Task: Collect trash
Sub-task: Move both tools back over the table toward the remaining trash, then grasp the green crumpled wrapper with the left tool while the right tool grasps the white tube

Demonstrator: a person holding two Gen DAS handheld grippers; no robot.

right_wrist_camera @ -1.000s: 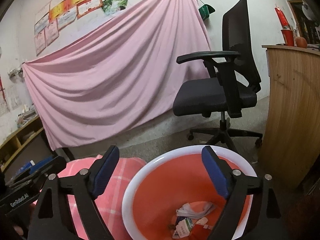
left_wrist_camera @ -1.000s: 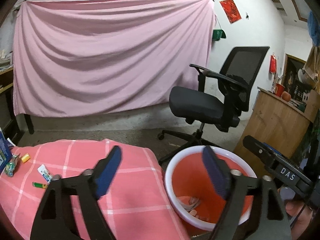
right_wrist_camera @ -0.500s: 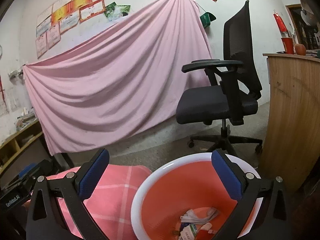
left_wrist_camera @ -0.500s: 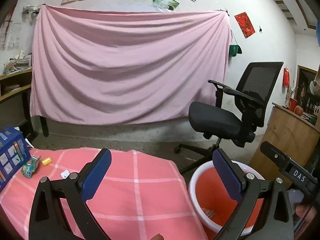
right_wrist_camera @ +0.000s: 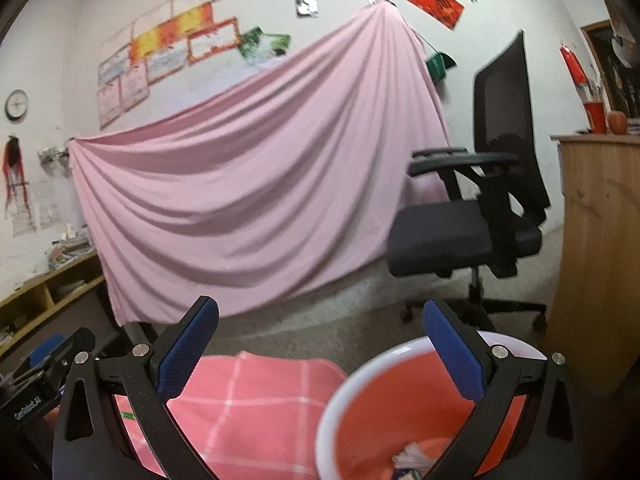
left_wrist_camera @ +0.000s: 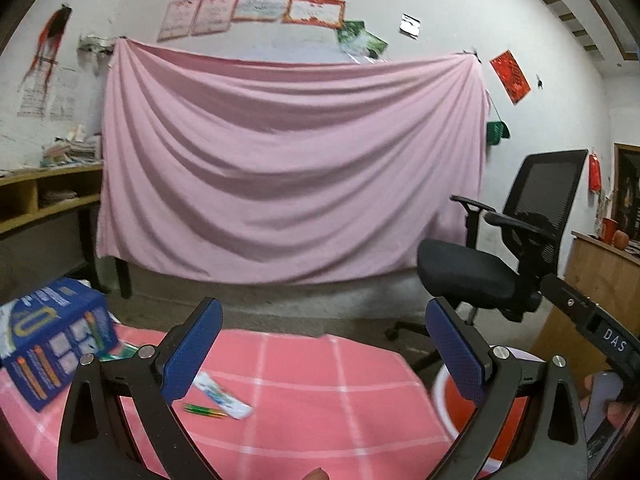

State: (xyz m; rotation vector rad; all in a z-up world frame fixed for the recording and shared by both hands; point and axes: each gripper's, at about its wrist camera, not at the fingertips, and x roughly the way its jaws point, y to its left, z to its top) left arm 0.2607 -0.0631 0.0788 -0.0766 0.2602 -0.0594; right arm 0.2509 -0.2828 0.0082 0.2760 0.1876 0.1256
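1. Pink checked cloth (left_wrist_camera: 320,400) covers the counter, and the litter left on it sits at about 8 o'clock in the left wrist view: a white wrapper (left_wrist_camera: 224,394) with a thin green stick (left_wrist_camera: 204,410) touching its near side, both just beside the big blue box (left_wrist_camera: 56,340).
2. Left gripper (left_wrist_camera: 320,356) has its jaws spread wide with nothing between them. The wrapper lies just inside the left pad, low and off to the 8 o'clock side, not centred in the gap.
3. Right gripper (right_wrist_camera: 316,352) is equally wide and empty. It hangs over the red bin (right_wrist_camera: 400,412), whose white rim fills the 5 o'clock corner of its view; some crumpled paper (right_wrist_camera: 412,454) already lies in the bottom.
4. The step in hand looks like reaching for the next scrap – probably the wrapper, with the left jaws.
5. To do it well, swing towards 8 o'clock until the wrapper sits midway between the pads, then tip the nose down so the pads meet the cloth flat.
6. Close across the wrapper's narrow width – a flat piece can slide, and the cloth may bunch up in the pinch.
7. Stay clear of the blue box; it sits close enough to be nudged.
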